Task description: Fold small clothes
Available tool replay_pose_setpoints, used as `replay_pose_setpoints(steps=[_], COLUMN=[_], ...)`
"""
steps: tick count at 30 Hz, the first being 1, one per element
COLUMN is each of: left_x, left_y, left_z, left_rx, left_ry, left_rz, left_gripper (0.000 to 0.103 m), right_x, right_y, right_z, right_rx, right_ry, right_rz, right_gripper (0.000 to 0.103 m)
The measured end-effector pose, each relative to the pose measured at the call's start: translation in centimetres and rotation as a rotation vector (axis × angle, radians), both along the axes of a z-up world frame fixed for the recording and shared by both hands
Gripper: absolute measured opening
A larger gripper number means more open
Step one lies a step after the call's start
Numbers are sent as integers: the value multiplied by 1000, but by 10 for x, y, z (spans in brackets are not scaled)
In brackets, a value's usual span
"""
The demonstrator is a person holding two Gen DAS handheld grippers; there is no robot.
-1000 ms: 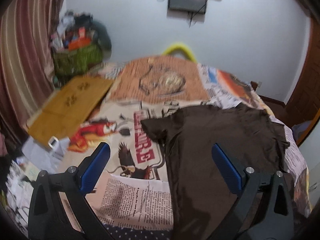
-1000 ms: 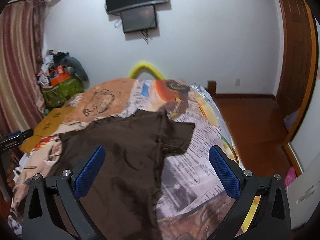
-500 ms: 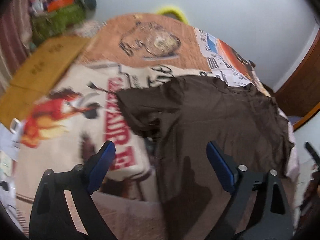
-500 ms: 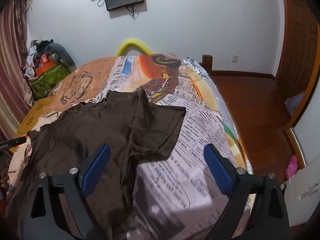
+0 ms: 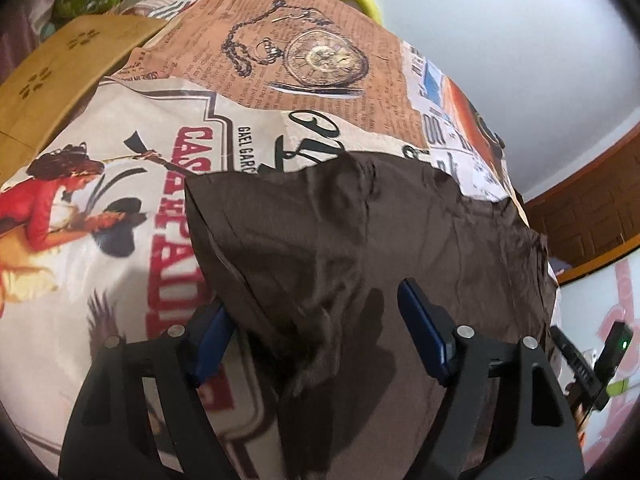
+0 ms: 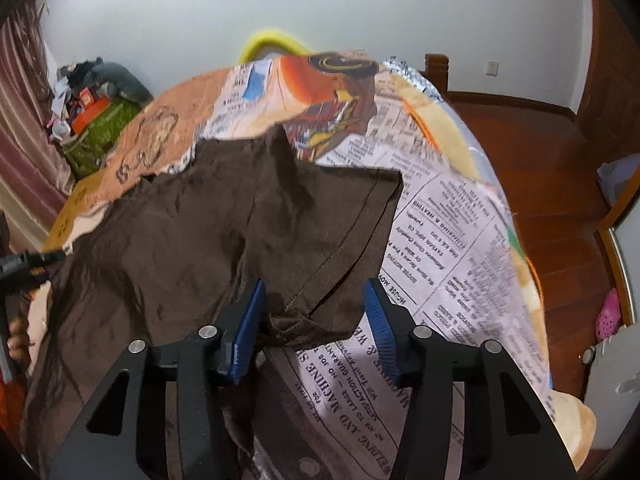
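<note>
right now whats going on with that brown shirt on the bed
A person holds a two-finger gripper in each hand over a brown t-shirt spread on a bed with a newspaper-print cover. The left gripper sits open astride the shirt's left sleeve, the right gripper open astride the right sleeve hem. Neither has closed on the cloth, and no fold is made yet.

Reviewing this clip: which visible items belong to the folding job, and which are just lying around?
Job:
brown t-shirt
left gripper
right gripper
printed bedspread

Lying about:
green bag
wooden board
pink shoe
yellow hoop
</note>
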State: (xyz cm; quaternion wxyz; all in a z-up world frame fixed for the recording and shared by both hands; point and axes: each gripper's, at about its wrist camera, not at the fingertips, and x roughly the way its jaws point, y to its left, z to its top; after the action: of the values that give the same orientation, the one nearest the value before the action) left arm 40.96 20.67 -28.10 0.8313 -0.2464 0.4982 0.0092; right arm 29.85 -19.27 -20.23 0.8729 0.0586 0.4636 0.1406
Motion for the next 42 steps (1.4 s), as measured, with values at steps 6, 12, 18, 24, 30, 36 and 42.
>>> replay_pose_setpoints(steps=[6,12,18,24,30,36,42], left_x=[15,13,7,4,13,13,-4], left_y=[22,17,-21,-94,-137,-144,-124], left_z=[-15,4,59,96,56,20,61], left_rx=[-27,112,346,539,488,413,337], left_ry=[43,-5,-143,-267,-151,-30,-125], left_rz=[72,50,-37,-217,-343,-364,-326], left_gripper=[16,9,9,9,9,11,60], right_x=[1,2,5,4,-1,-10,-9], right_y=[-4,-5,-4,-3,-7,-12,-18], right_z=[-4,-5,-5,-3,3,11,15], right_rx=[7,6,5,17,40,24,37], right_ry=[6,7,13,20,17,-5,-7], right_rz=[10,15,23,29,26,35,25], right_gripper=[47,47,47,47,47,47,47])
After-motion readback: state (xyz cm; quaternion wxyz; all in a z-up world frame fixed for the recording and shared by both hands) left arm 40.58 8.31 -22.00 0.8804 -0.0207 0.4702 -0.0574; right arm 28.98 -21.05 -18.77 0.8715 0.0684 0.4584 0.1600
